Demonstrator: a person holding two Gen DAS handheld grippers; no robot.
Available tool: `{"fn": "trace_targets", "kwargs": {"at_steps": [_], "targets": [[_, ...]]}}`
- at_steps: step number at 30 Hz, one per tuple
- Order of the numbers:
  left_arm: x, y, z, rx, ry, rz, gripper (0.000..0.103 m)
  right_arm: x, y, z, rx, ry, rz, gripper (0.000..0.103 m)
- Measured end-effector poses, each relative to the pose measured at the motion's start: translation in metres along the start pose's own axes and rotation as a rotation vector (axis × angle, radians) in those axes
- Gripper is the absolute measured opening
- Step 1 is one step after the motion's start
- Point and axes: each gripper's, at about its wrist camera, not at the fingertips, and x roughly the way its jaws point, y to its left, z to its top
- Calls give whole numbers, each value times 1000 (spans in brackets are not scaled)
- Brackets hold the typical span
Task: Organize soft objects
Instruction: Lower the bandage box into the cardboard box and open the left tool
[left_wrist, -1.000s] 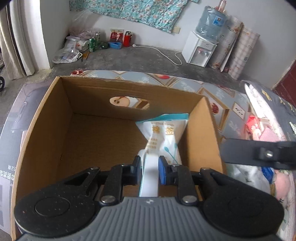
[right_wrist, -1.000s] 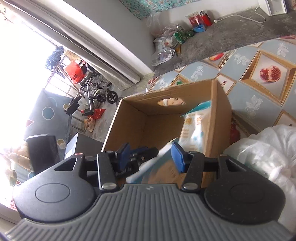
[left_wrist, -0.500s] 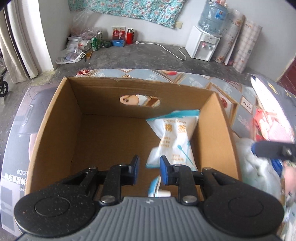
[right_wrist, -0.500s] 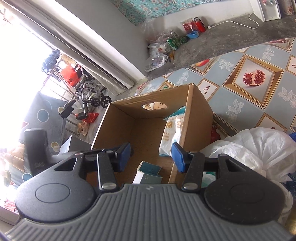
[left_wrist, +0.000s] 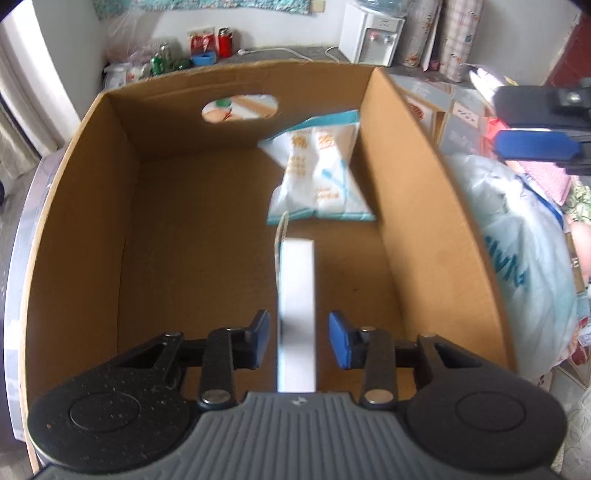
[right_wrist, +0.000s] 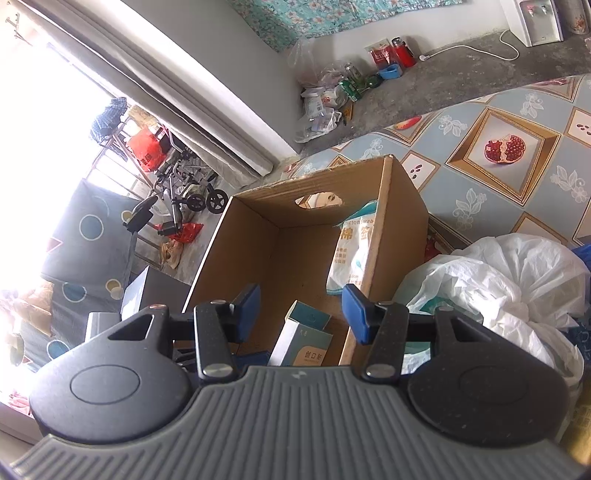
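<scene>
Cardboard box (left_wrist: 424, 229) is open-topped, with two items inside. My left gripper (left_wrist: 298, 341) is over it, pointing down; its jaws are opening and the small white-and-teal carton (left_wrist: 296, 306) sits between the pads with a gap on each side, so it's released, not clamped. In the right wrist view the carton (right_wrist: 301, 341) stands on its end on the box floor near the front right corner. The bag of cotton swabs (left_wrist: 320, 170) leans in the far right corner against the wall. My right gripper (right_wrist: 301, 314) hovers just outside the box, jaws apart, nothing in them. Beside the box lies a white plastic bag (right_wrist: 491, 291). Handling guess: the carton is light, thin board, crushable, so grip its broad faces mid-height, gently. The swab bag is limp and slick film; pinch the sealed top edge.
</scene>
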Motion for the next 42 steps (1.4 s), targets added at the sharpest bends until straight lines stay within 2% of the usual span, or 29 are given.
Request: {"fn": "trace_targets", "kwargs": {"at_steps": [10,13,15,17,19,20,24,27,28,31,32,38,42], "targets": [[-6,41,-6,-94,7,76,34,1,6,-7,-13,4,10,49],[-6,46,-4,-107,8,91,37,1,7,-10,-17,9,13,49],[-5,47,-4,-104,23,73,53,1,8,-11,-20,8,14,49],[-3,44,-6,-78,41,71,74,0,8,-10,-23,6,15,50],[4,34,-6,-22,70,93,82,0,7,-10,-23,4,16,50],[8,30,-6,7,86,108,83,0,7,-10,-23,3,17,50],[25,13,-9,111,155,175,82,1,6,-10,-17,7,20,50],[38,7,-12,147,203,207,68,1,3,-11,-9,8,21,50],[40,8,-12,138,204,216,68,1,2,-10,-6,9,21,50],[40,9,-8,136,180,253,51,0,-2,-10,-1,6,19,50],[40,11,-6,120,176,261,49,1,-4,-9,2,6,18,50],[45,32,20,14,156,238,43,2,-13,-7,20,3,22,50],[50,39,38,1,129,230,36,4,-19,-5,30,4,21,50]]}}
